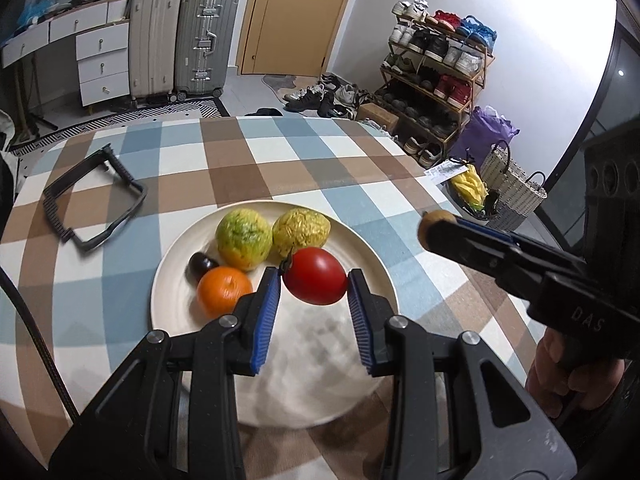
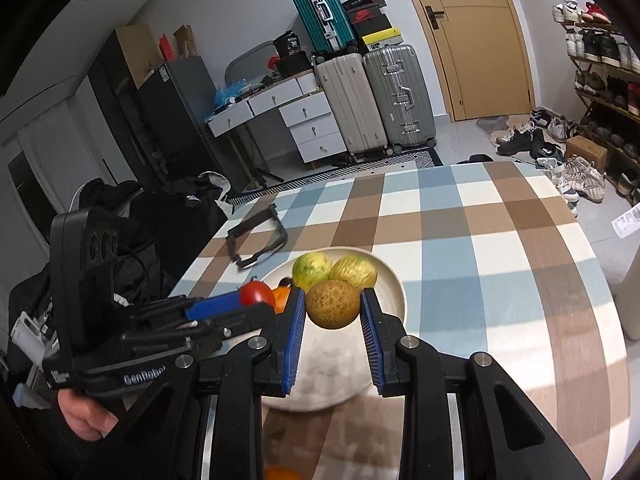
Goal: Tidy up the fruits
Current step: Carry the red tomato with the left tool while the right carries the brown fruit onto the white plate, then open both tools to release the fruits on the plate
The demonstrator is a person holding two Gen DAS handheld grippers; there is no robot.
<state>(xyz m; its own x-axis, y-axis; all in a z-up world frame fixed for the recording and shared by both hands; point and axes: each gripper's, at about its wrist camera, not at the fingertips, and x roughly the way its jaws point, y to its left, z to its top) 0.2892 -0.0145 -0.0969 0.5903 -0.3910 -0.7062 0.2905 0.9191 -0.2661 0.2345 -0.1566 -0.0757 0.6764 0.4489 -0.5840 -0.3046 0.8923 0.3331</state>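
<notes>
A cream plate (image 1: 372, 256) rests on the checked tablecloth. On it lie a green-yellow fruit (image 1: 243, 238), a yellow wrinkled fruit (image 1: 301, 231), an orange (image 1: 224, 291) and a small dark fruit (image 1: 200, 265). My left gripper (image 1: 314, 282) is shut on a red tomato (image 1: 316, 276) and holds it over the plate. My right gripper (image 2: 333, 304) is shut on a brown round fruit (image 2: 333, 304) above the plate (image 2: 394, 292). In the left wrist view the right gripper (image 1: 434, 229) comes in from the right with the brown fruit (image 1: 430, 224) at its tip.
A black rectangular frame (image 1: 94, 200) lies on the table to the left of the plate. Behind the table stand suitcases (image 1: 182, 44), white drawers (image 1: 102, 64) and a shoe rack (image 1: 436, 68). A wicker basket (image 1: 510, 186) sits on the floor to the right.
</notes>
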